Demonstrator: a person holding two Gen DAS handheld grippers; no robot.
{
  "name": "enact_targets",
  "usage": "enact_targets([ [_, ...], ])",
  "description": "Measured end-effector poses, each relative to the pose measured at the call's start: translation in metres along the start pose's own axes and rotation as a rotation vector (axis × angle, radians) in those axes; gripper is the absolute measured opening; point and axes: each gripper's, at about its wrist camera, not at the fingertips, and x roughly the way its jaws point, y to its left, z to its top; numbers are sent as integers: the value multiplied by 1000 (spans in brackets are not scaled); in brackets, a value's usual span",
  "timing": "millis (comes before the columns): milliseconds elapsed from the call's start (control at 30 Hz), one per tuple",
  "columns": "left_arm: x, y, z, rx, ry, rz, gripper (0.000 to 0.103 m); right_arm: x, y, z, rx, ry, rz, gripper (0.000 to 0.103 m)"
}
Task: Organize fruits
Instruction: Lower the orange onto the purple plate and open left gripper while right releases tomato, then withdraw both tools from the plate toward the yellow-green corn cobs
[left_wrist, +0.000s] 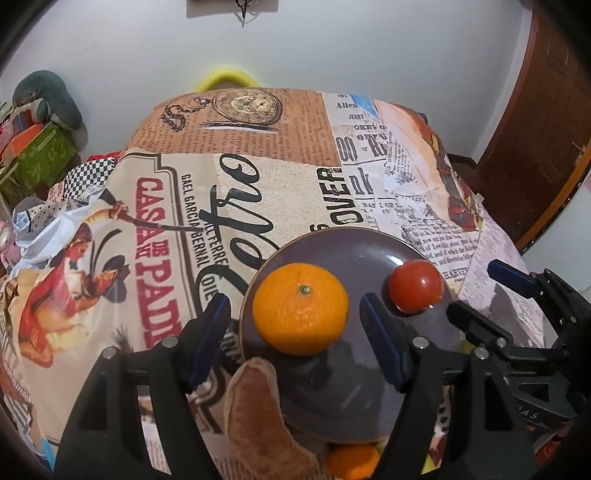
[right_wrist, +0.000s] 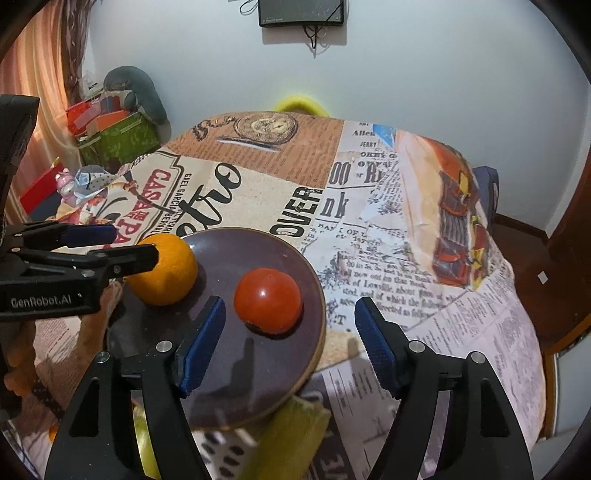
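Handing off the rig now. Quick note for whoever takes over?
Left gripper: open, empty, above the round orange fruit.
Right gripper: open, empty, behind the red tomato.
Both sit apart on the dark round plate on the printed tablecloth.
Done: those two plated.
Left: another orange fruit shows below the plate's near edge; likely next.

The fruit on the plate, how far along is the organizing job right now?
Done: an orange and a tomato sit apart on the dark plate. In hand: nothing; the left tool and right tool are open, each with no pad touching the fruit in front of it. Left: another orange shows at the plate's near edge, off it; other fruit may be hidden.
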Motion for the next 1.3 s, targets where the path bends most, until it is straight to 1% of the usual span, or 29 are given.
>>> enact_targets([
  [200,-28,-1,-13,-1,-16,21,74,-28,6,-10,1,-30,-19,70],
  [400,-54,-7,-34,21,-24,40,77,-52,13,-25,3,-49,-39,70],
  [567,-74,-12,-55,30,-27,40,80,-62,16,-40,10,-40,-54,71],
  [733,-83,-17,-73,38,-16,38,80,-69,12,-57,20,-26,-86,71],
  [867,-84,-25,-86,52,-1,27,81,-68,4,-71,55,-3,-96,71],
  [1100,-71,-37,-99,53,46,-2,81,-45,-1,-87,97,64,-62,70],
  [1167,-66,-39,-100,50,57,-7,81,-37,0,-89,93,77,-45,64],
  [1300,-57,-43,-103,57,70,-5,81,-24,4,-88,76,94,-29,58],
])
